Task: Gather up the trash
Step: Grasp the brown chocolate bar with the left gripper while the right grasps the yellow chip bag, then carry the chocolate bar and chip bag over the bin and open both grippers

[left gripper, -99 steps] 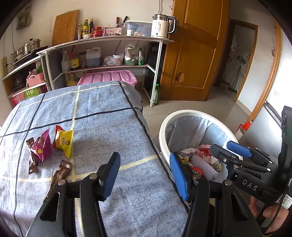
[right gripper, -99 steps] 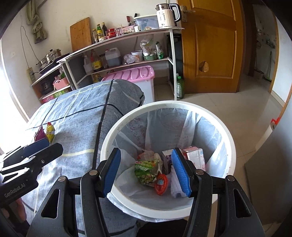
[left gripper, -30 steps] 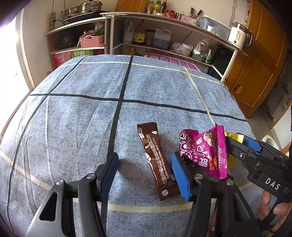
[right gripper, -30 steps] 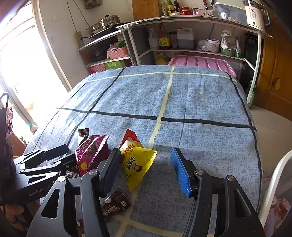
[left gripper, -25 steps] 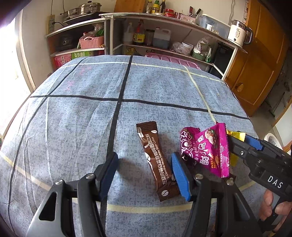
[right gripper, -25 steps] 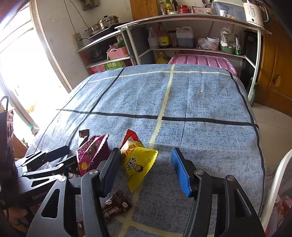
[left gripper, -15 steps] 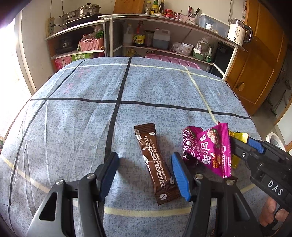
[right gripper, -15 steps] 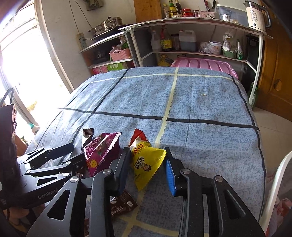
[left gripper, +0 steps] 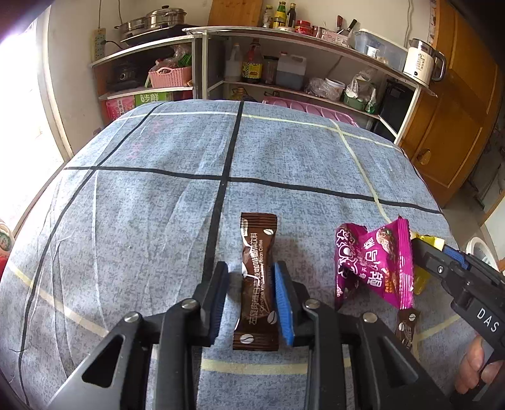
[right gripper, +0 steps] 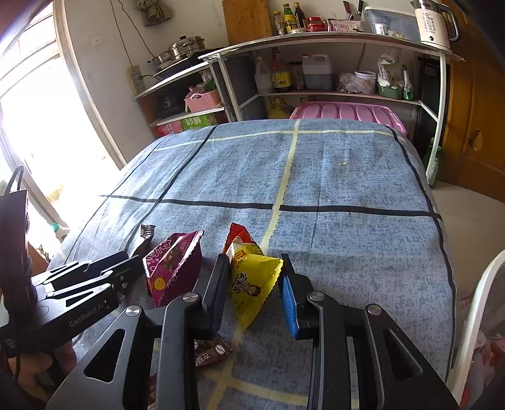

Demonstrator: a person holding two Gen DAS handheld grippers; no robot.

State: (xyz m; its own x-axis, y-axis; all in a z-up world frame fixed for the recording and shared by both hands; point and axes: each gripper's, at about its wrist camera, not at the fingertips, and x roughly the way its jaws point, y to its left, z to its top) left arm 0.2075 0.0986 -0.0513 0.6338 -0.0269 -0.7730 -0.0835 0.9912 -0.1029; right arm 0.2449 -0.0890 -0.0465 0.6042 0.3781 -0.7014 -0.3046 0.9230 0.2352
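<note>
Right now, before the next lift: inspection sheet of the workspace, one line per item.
Surface: blue checked cloth over the table, wrinkled.
Job's things: brown coffee sachet, yellow snack bag, magenta snack bag, another brown sachet near the edge.
Clutter: nothing seen beyond the wrappers.
Grippers: left gripper has just been closing, pads against the brown coffee sachet; right gripper has just been closing, pinching the yellow snack bag.
Cables: a cord on the wall running to the power strip.
Surroundings: shelving with bottles, kettle, wooden door, white bin rim.
</note>
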